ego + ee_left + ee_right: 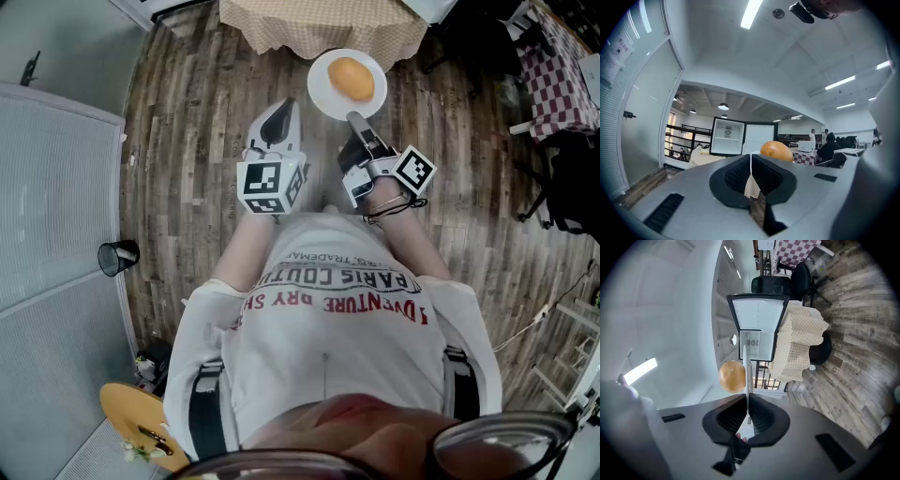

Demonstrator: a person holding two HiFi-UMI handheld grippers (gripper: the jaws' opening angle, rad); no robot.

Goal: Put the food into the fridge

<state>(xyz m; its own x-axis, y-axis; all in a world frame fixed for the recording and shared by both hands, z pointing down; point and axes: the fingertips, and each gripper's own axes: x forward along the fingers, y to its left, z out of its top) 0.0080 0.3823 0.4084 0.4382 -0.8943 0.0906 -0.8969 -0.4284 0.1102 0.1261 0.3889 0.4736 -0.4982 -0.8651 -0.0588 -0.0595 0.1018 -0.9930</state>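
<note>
The inside of the fridge is too small to tell.

I hold both forearms forward side by side, my left gripper angled upward with jaws pressed together on nothing, my right gripper clamped on the rim of a plate.

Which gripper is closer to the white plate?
Right. The right gripper is shut on the plate's near rim; the left gripper is beside the plate's left edge, not touching it.

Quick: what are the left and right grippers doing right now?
Left gripper: closed, empty.
Right gripper: closed on the white plate rim, orange on it.
</note>
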